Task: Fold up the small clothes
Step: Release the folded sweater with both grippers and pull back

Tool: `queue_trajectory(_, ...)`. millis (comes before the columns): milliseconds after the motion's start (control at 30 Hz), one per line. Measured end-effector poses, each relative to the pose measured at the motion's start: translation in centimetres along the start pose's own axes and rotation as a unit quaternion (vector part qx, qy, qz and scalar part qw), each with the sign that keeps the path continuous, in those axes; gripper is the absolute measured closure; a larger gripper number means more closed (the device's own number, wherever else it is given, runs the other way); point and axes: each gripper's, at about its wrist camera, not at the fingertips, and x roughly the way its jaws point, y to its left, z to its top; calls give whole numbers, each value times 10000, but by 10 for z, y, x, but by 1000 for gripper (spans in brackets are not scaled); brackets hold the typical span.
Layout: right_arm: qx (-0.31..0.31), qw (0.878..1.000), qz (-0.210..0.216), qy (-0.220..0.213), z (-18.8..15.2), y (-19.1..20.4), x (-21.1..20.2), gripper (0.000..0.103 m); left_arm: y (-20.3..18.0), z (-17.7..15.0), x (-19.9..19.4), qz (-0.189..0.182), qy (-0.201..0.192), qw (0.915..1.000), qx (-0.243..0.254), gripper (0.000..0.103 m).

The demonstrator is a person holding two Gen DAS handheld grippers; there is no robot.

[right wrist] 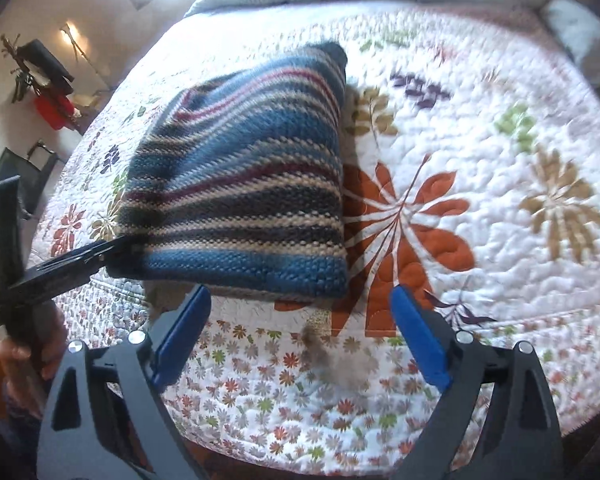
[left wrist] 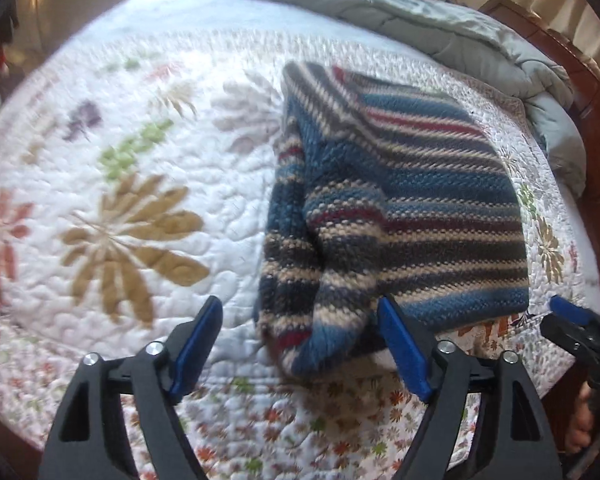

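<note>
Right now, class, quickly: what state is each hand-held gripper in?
Left hand-held gripper: open, holding nothing; the sweater sleeve lies between its fingers.
Right hand-held gripper: open, empty, just short of the sweater.

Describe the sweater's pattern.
Sweater: horizontal knit stripes in blue, beige, dark grey and red; clearest in right wrist view.

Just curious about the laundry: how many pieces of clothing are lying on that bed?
1: a striped knitted sweater, partly folded on the flowered quilt near the bed's front edge. Others could be hidden under the grey comforter.
</note>
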Motion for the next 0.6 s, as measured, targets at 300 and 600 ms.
queue_trajectory(300, -17, 9984, -434, -349, -13, 24, -30, 8, -22, -12, -56, 802, -753, 9931, 414, 12)
queue_trajectory(600, -40, 9972, -611, -423, -23, 34, -46, 7, -30, -18, -85, 1239, -1130, 9842, 564, 10)
